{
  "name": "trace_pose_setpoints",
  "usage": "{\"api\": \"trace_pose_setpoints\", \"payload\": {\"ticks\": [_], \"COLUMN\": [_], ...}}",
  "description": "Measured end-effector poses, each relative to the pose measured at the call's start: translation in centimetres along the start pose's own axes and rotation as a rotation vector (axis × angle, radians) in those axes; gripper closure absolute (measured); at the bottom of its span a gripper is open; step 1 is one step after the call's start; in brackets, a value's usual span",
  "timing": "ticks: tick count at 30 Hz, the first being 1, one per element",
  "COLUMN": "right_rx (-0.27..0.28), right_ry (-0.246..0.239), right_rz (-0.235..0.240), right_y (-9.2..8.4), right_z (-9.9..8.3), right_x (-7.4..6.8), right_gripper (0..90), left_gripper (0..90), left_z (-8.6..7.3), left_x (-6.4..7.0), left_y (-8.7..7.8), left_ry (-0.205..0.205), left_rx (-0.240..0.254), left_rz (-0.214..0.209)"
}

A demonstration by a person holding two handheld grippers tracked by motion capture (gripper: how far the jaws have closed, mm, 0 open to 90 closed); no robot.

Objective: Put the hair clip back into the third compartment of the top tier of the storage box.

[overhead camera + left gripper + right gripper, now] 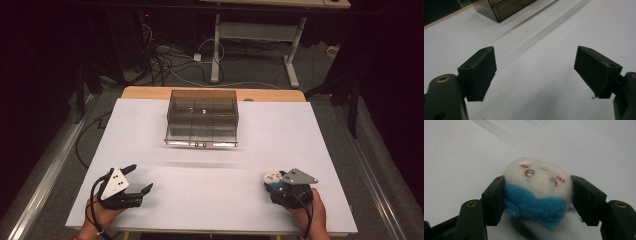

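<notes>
1. At the near edge of the table (pixel 210 210), two hands are coming in from the bottom of the high view, each holding a gripper low over the white surface.
2. The right gripper (pixel 537 192) is sitting at the near right of the table, and its jaws are pinching a small plush toy (pixel 536 187); both pads are pressing against the toy's sides in the right gripper view.
3. The plush toy is showing a white fluffy top with two shiny eyes and red cheek marks, and a blue fuzzy part below; it is facing the camera and lying just above the table surface, at the near right of the table (pixel 273 179).
4. The left gripper (pixel 535 72) is resting at the near left, well apart from the right gripper, with its jaws standing spread wide and nothing but bare table between them.
5. Farther off, near the far middle of the table, a clear plastic organiser box (pixel 202 117) with compartments is standing, well apart from both grippers.
6. Beyond the table, cables (pixel 170 62) are lying on the dark floor beside the legs of another desk (pixel 260 35).
</notes>
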State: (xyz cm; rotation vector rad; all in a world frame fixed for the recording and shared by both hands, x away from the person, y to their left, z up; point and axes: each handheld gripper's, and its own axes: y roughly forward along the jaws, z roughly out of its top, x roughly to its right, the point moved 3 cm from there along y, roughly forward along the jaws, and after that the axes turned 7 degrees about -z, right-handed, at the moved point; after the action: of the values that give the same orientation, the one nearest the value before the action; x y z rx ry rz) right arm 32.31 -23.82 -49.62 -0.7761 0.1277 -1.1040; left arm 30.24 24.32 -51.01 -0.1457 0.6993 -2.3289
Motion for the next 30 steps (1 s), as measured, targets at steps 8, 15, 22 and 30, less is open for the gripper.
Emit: {"api": "trace_pose_setpoints", "payload": {"ticks": [8,15,22,30], "right_rx": [0.071,0.118,0.144,0.162], "right_ry": [-0.002,-0.005,-0.007,-0.025], "right_rz": [0.001,-0.010,-0.013,-0.020], "right_y": [-1.1,-2.1,-2.6,-2.7], "right_z": [0.3,0.7,1.1,1.5], "right_x": [0.3,0.6,0.9,0.7], "right_gripper": [34.4,34.5,34.5,34.5], "left_gripper": [17.4,17.4,17.4,17.4], "left_z": [0.1,0.0,0.0,-0.1], "left_x": [0.2,0.1,0.1,0.2], "left_y": [-0.1,-0.3,-0.4,-0.4], "left_ry": [0.010,0.008,0.008,0.013], "left_rx": [-0.001,0.000,0.000,-0.008], "left_rz": [0.009,0.009,0.012,0.013]}}
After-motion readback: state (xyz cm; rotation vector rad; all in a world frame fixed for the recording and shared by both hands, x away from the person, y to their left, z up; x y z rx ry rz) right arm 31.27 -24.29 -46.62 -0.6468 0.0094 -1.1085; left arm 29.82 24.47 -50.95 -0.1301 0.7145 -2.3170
